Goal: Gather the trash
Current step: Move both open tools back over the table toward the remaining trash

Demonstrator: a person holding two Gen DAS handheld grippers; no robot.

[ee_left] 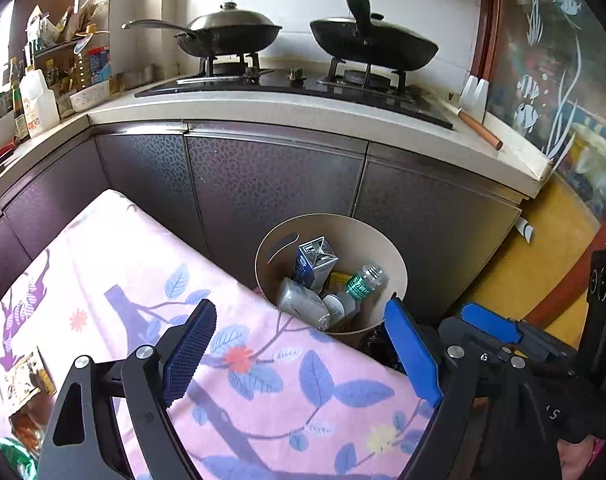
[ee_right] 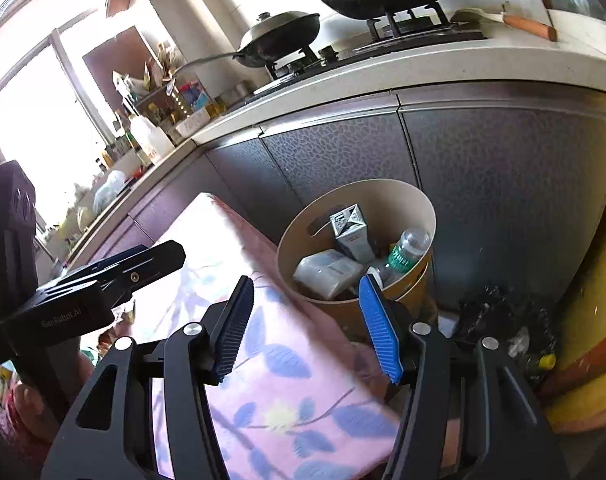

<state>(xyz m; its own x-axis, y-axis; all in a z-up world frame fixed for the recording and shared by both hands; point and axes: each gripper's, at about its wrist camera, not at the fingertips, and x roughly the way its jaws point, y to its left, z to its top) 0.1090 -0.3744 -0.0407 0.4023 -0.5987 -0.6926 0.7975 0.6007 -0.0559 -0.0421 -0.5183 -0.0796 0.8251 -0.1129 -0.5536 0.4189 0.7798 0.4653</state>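
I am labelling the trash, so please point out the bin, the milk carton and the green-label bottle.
bin (ee_left: 395, 268): left wrist view, bare inner wall at right.
milk carton (ee_left: 309, 270): left wrist view, blue front face.
green-label bottle (ee_right: 399, 259): right wrist view, on the green label.

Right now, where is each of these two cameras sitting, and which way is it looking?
Left wrist view: sits on the left gripper, looking forward and down over the flowered cloth at the bin and stove; its own blue-padded fingers show, open and empty, and the right gripper at the right edge.
Right wrist view: sits on the right gripper, tilted, facing the same bin; its fingers are open and empty, and the left gripper shows at the left.
Shared: bin, cloth, stove, cabinets.
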